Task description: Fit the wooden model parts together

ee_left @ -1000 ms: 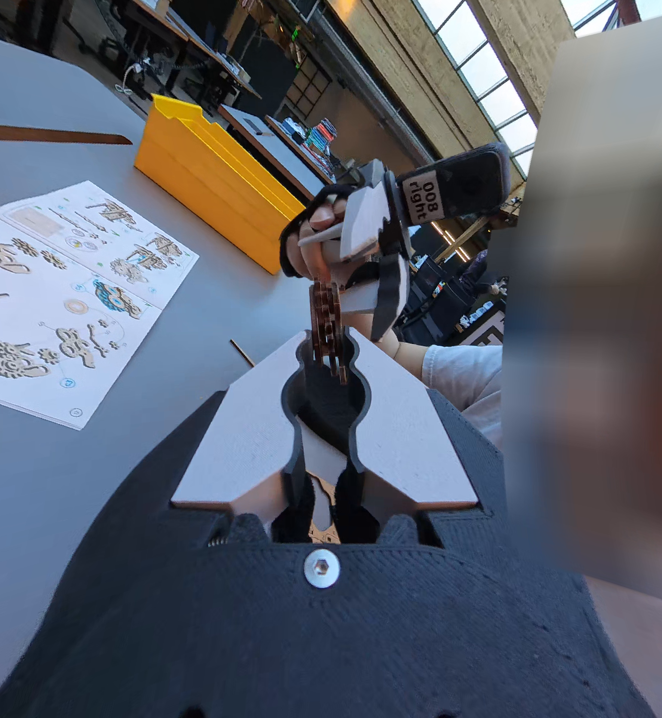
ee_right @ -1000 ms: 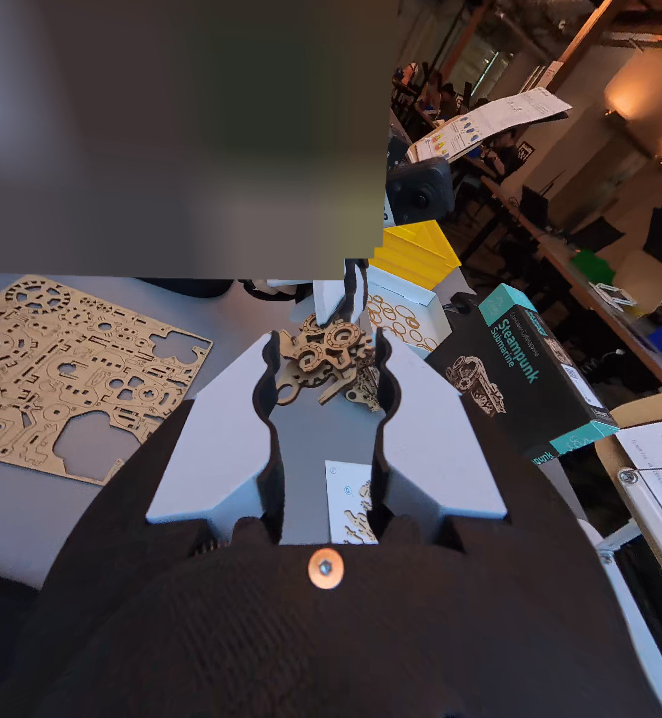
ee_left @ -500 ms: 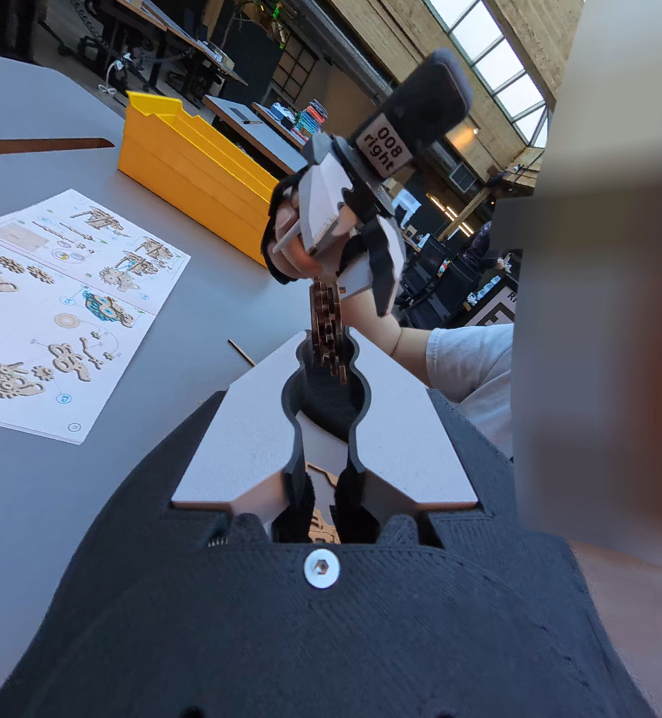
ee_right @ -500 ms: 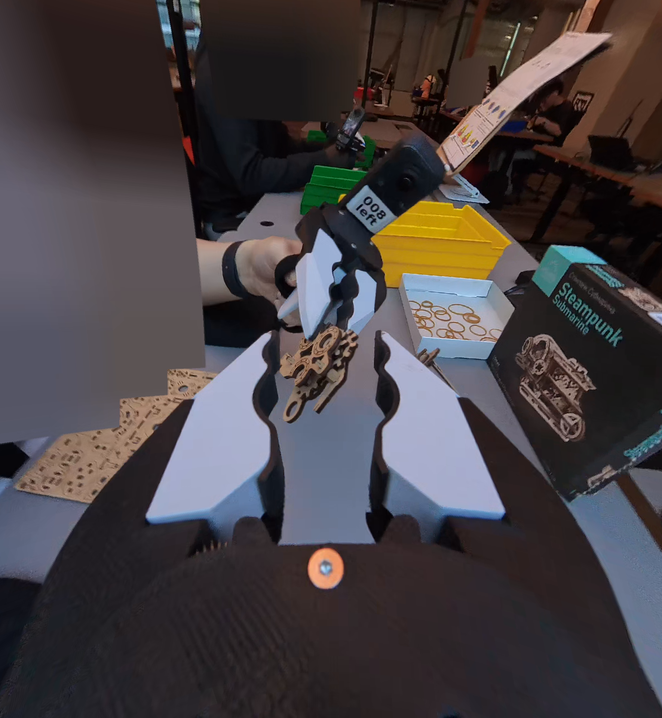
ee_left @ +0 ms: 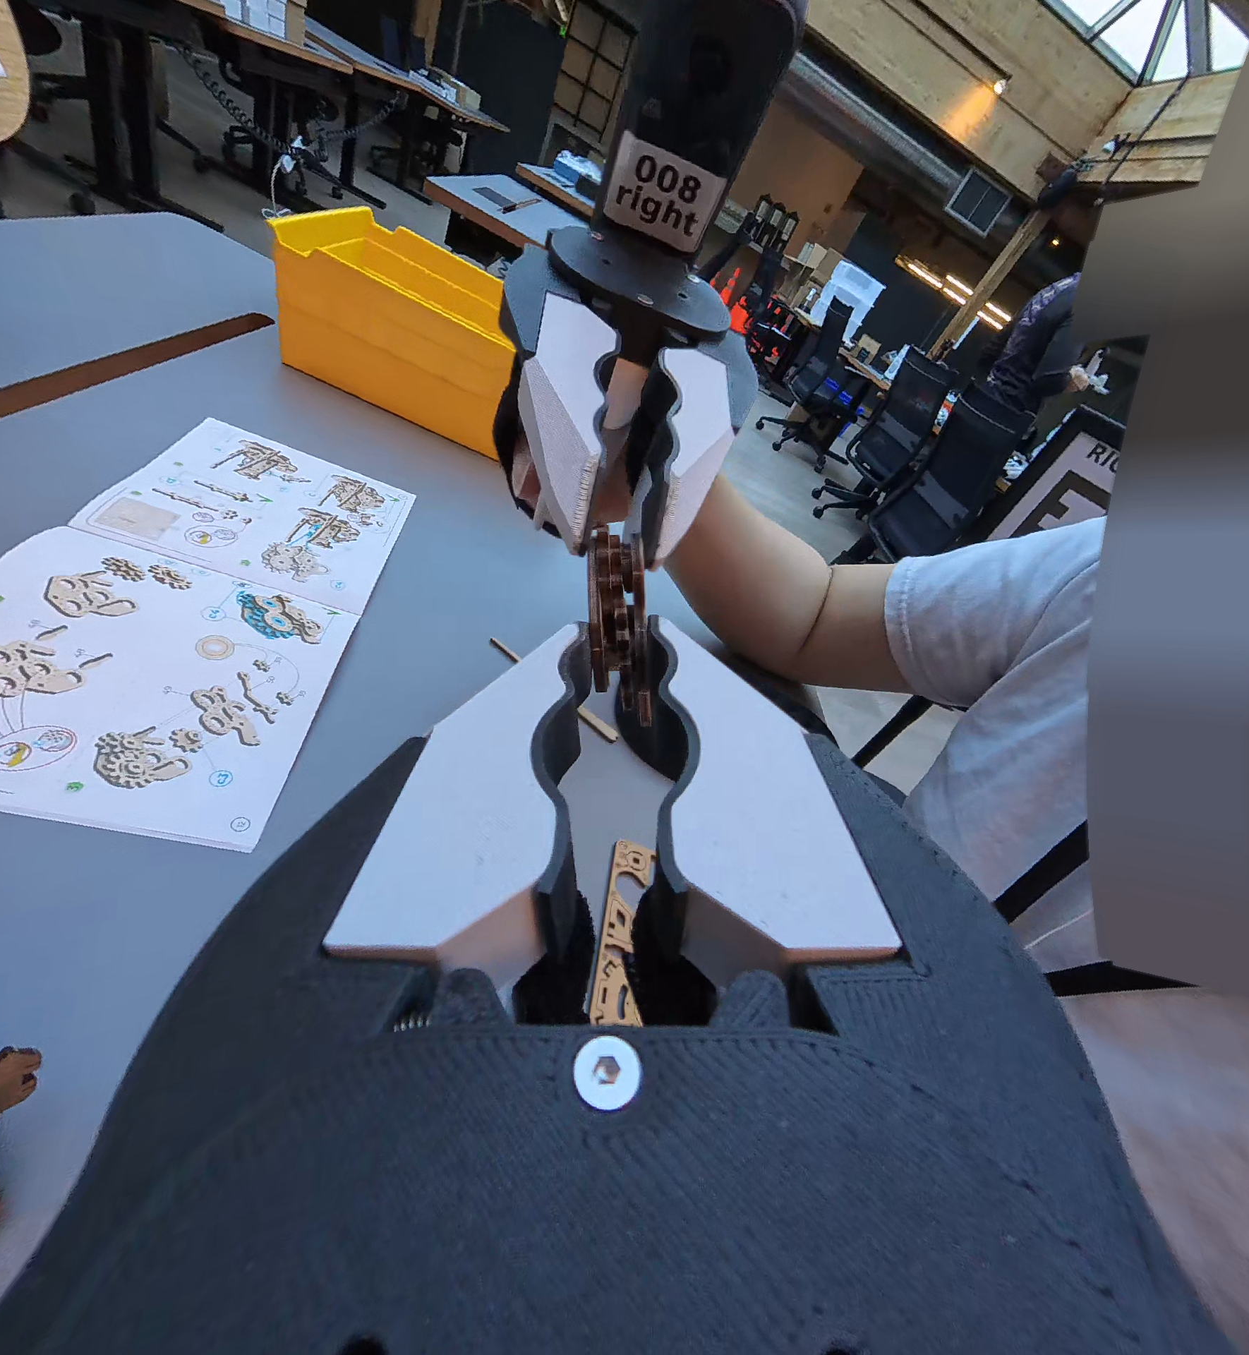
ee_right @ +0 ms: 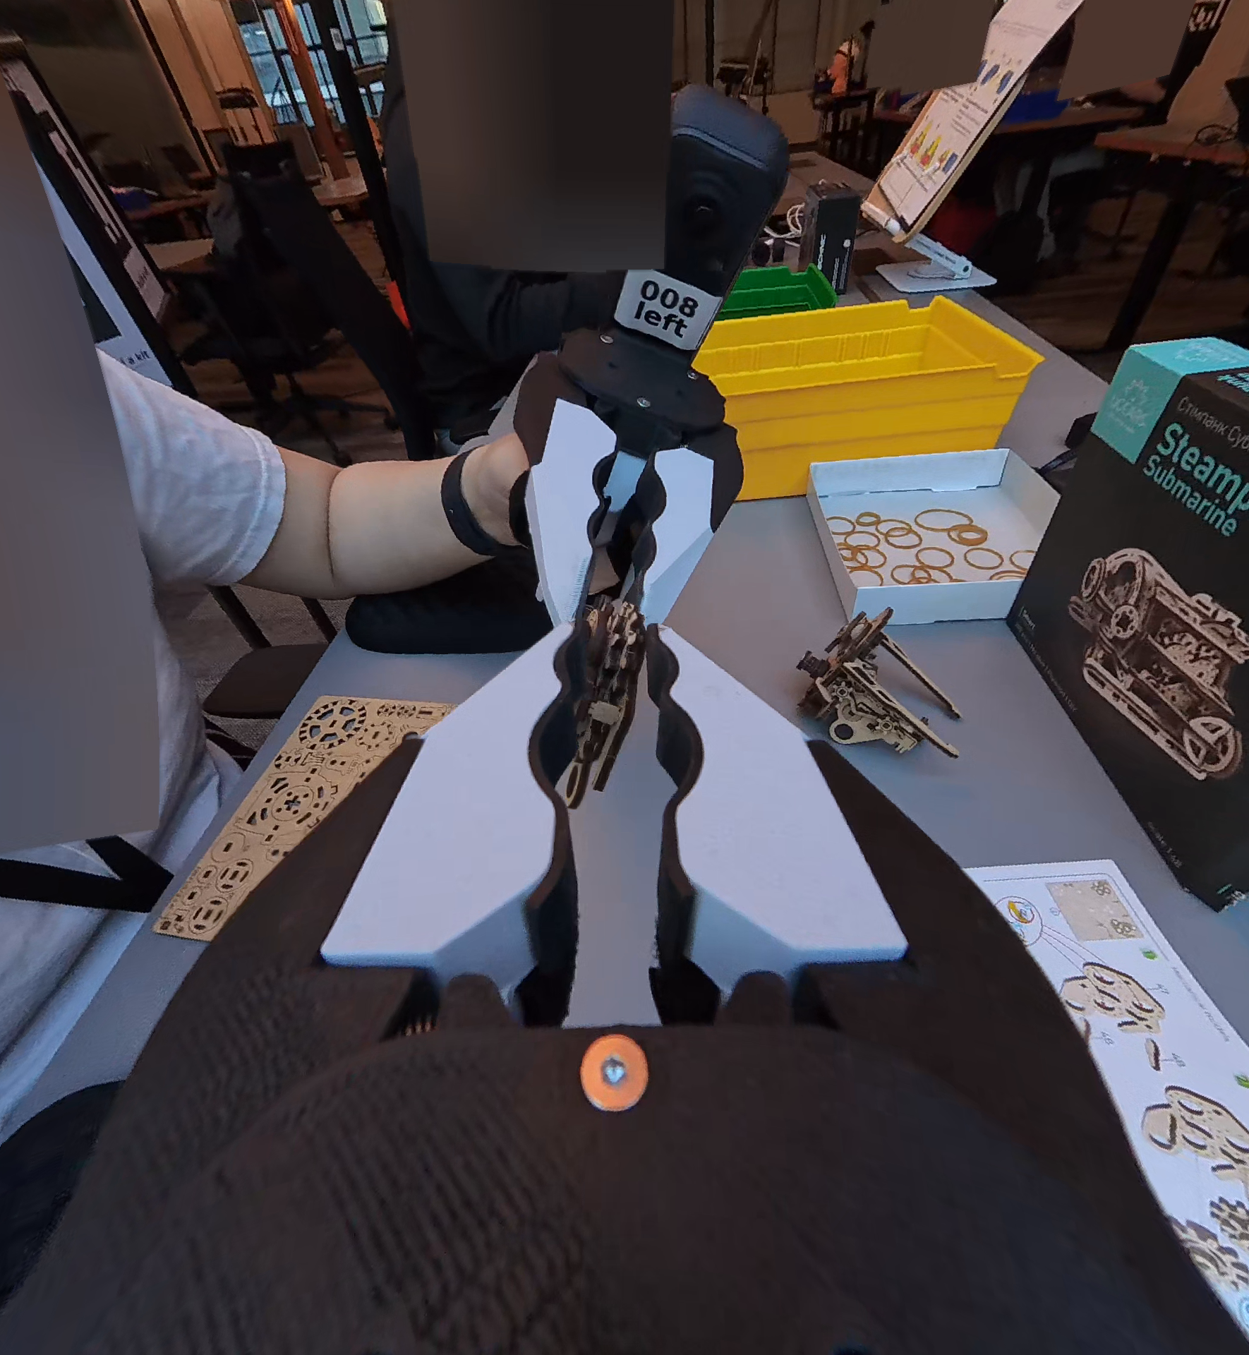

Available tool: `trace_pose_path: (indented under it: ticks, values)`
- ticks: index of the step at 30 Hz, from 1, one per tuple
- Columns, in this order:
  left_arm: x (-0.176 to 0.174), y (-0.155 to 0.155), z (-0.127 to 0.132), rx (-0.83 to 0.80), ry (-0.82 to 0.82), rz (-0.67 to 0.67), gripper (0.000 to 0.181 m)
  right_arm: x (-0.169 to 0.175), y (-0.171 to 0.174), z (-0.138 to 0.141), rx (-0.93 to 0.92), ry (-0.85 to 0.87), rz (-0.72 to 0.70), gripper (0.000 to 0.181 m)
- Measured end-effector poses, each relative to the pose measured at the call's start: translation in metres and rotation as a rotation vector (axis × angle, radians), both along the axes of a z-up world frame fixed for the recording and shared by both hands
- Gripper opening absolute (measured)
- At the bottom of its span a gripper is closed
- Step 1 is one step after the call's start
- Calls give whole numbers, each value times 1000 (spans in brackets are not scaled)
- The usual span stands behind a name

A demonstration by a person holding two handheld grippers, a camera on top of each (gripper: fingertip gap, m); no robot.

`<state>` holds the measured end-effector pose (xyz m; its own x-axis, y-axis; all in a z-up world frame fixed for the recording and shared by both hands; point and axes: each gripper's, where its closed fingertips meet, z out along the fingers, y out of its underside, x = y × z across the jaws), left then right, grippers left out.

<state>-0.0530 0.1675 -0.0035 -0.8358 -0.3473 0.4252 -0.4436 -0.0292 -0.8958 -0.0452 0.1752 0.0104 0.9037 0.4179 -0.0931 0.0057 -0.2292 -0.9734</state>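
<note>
Brown layered wooden gear assembly held edge-on, upright above the table.

Setting: open-plan workshop or makerspace, probably a converted industrial hall. Evidence: rows of desks with trailing cables; black office chairs; skylights above timber beams; stacked yellow parts bins; green bin; grey worktable carrying an assembly booklet.
</note>
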Motion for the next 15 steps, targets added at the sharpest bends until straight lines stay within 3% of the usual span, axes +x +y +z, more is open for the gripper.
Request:
trace_pose_path:
  ticks: [11, 15]
  values:
    - [1, 4, -5, 62, -16, 12, 12, 3, 5, -4, -50, 251, 31, 12]
    - [5, 5, -8, 70, -33, 37, 15, 7, 6, -8, -56, 238, 20, 12]
